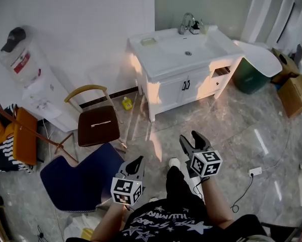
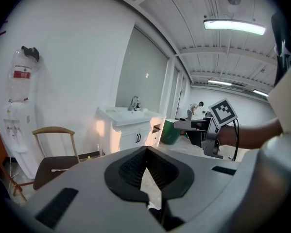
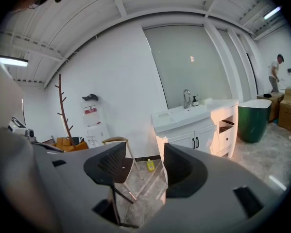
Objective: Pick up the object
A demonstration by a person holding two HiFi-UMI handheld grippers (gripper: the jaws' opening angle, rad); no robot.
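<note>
Your right gripper (image 1: pixel 190 138) stands wide open, nothing between its jaws. Your left gripper (image 1: pixel 136 161) is closed and empty. The small yellow plastic bottle (image 1: pixel 127 103) stands at the grey marble floor's (image 1: pixel 231 130) far edge, just left of the white vanity cabinet (image 1: pixel 166 92).

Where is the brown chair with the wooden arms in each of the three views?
Head view: chair left of centre, beside the water dispenser.
Left gripper view: chair at lower left, against the white wall.
Right gripper view: chair low near the centre, left of the yellow bottle.
Shared landmark: the white sink cabinet, always right of the chair.
</note>
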